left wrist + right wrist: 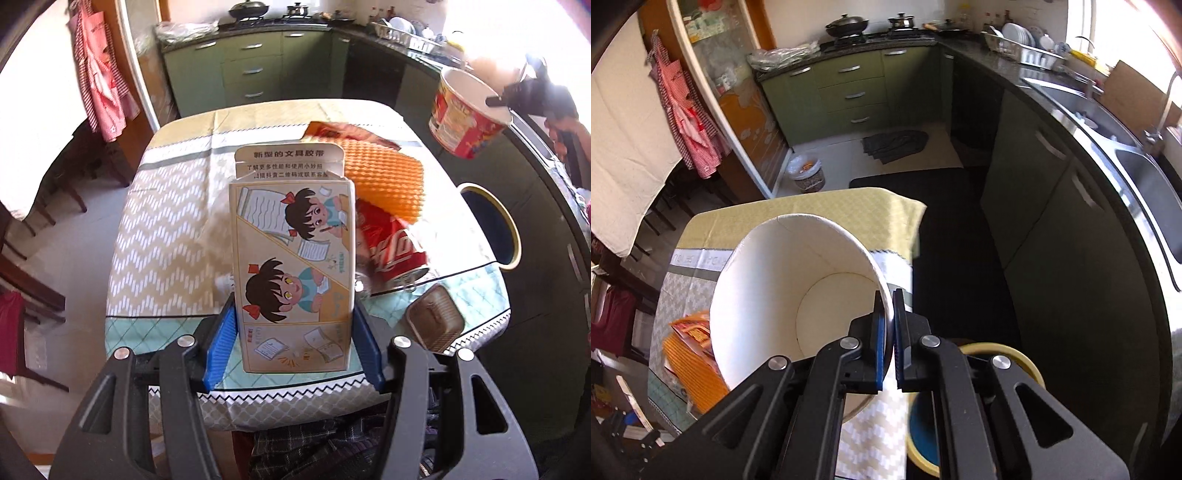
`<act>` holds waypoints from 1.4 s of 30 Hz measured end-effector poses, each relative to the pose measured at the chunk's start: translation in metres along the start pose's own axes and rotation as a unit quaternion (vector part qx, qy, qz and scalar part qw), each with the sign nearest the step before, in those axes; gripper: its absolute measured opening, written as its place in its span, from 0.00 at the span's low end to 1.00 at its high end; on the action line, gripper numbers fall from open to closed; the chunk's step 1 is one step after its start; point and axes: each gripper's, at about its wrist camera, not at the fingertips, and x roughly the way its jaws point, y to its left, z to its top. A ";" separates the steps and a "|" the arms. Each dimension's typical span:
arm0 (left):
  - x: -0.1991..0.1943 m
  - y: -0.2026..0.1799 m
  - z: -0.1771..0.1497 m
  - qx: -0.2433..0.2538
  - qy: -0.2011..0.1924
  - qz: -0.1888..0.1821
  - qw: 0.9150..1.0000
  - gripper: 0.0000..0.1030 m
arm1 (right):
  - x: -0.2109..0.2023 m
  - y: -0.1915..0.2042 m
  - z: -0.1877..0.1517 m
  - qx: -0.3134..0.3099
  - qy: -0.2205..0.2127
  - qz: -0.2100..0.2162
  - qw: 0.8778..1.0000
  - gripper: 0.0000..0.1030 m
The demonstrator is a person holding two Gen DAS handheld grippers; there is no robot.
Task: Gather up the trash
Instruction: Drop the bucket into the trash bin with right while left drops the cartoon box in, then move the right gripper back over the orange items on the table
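Trash on show: six pieces counted across the two views.
Carton: one printed cardboard box [293,273] with cartoon figures, top flap open, held upright above the near edge of the desk [166,236].
Left tool: one [293,332]; its two blue pads press the carton's two sides, jaws about half spread and clamped on it.
Noodle cup: one red-and-white paper cup [466,116], empty, tilted, held in the air off the desk's far right corner; its white inside [798,295] fills the right wrist view.
Right tool: one [890,339]; jaws nearly together, pinching the cup's rim between the two blue pads.
Can: one red cola can [391,243] lying on its side on the desk, just right of the carton.
Orange mesh sheet: one [384,177], lying on the desk behind the can.
Red wrapper: one [347,134], flat, beyond the mesh sheet and touching it.
Brown tray: one small ribbed plastic tray [436,317] near the desk's front right corner.
Bin: one yellow-rimmed round bin [491,225] just beside the desk's right edge.
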 end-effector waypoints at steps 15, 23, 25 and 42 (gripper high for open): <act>0.004 -0.131 0.041 0.127 -0.010 -0.073 0.989 0.54 | 0.117 -0.159 -0.135 0.130 0.100 -0.015 0.986 0.07; 0.019 -0.199 0.057 0.171 0.016 -0.103 0.980 0.54 | 0.125 -0.172 -0.143 0.136 0.088 -0.003 0.987 0.31; 0.023 -0.212 0.061 0.180 0.020 -0.109 0.977 0.54 | 0.104 -0.170 -0.143 0.139 0.066 0.005 0.988 0.31; 0.128 -0.393 0.109 0.279 0.070 -0.156 0.945 0.53 | -0.056 -0.183 -0.250 0.140 -0.034 0.002 0.990 0.31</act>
